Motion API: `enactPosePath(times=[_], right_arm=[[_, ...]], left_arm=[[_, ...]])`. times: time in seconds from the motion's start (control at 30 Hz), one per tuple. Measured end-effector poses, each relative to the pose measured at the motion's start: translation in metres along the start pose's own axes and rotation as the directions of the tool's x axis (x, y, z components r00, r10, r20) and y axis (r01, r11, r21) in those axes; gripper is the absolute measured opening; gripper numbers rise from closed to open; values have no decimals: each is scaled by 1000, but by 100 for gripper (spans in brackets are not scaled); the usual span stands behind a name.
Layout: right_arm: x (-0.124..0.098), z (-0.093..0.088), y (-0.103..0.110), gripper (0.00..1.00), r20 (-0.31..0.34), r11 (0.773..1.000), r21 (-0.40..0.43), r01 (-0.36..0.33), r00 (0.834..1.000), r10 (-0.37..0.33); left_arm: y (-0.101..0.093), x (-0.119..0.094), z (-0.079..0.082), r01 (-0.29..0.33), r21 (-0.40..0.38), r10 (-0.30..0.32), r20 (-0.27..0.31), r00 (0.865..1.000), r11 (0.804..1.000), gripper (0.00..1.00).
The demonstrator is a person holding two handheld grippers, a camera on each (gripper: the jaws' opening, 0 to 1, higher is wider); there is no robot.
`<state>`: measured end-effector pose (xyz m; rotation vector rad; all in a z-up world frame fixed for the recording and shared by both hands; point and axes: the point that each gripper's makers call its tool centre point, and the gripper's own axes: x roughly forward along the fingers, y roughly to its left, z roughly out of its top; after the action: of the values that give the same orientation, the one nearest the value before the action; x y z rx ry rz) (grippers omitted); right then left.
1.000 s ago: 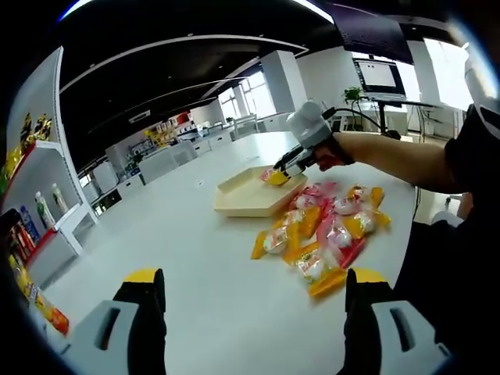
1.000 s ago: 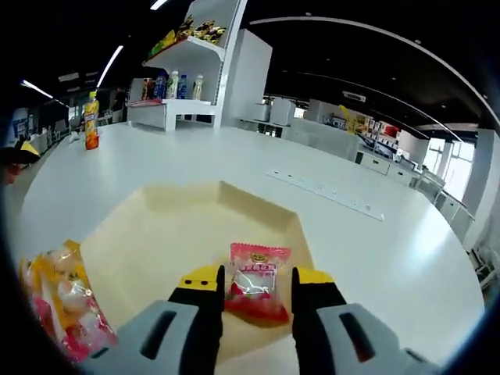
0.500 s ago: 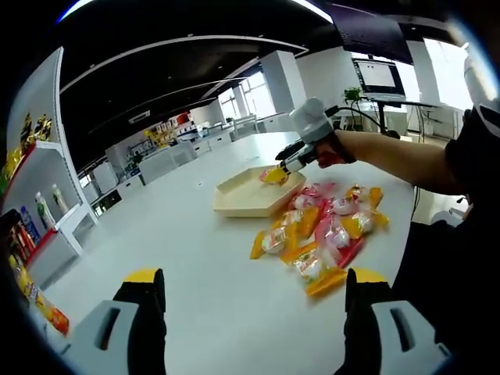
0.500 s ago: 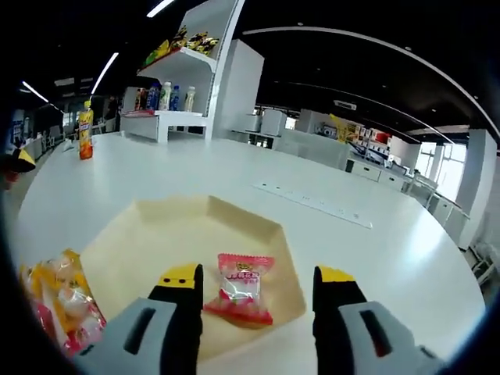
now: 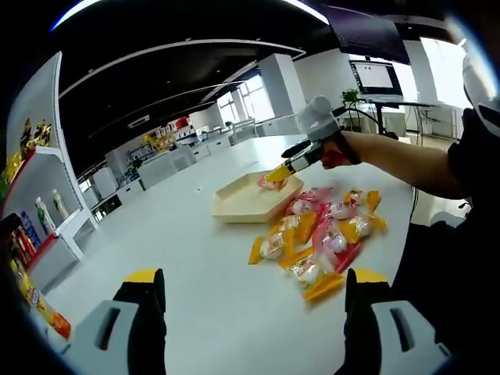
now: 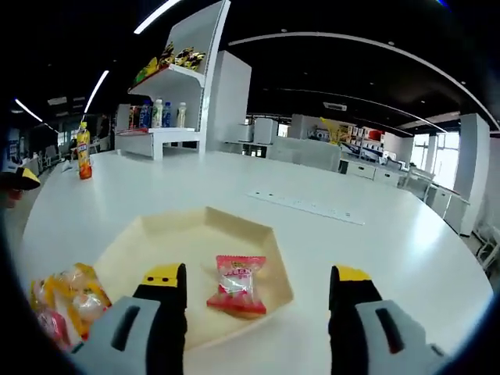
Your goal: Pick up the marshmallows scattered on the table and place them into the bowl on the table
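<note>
Right gripper (image 6: 254,285), jaws spread at the frame's bottom, hovers over the red-wrapped marshmallow (image 6: 237,284) lying released in the beige hexagonal bowl (image 6: 148,254).

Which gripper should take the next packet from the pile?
Probably left. The left gripper is open, facing the packet pile on the table. The right gripper, also open, hangs over the bowl beyond the pile.

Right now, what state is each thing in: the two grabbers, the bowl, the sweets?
Right gripper: open, above the bowl, holding nothing.
Left gripper: open, empty, short of the pile.
Bowl: upright, one packet inside.
Red marshmallow packet: sealed, lying flat in the bowl.
Marshmallow pile: sealed packets heaped on the table beside the bowl.
</note>
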<state>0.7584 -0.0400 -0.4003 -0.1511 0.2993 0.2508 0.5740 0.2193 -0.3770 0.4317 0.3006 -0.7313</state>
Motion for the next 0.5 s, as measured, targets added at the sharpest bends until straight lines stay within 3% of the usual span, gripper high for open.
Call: enactPosePath(times=[0.37,0.43,0.5], right_arm=[[-32,0,9,85,17,999,14,-34,999,34],[-40,0,20,87,20,993,64,-99,995,98],[-50,3,32,89,33,969,163,-186,983,183]], left_arm=[[-2,-1,1,-1,3,1,1,1000,1000,95],[-3,-2,2,1,4,-1,2,1000,1000,95],[-3,-2,2,3,5,-3,2,1000,1000,95]])
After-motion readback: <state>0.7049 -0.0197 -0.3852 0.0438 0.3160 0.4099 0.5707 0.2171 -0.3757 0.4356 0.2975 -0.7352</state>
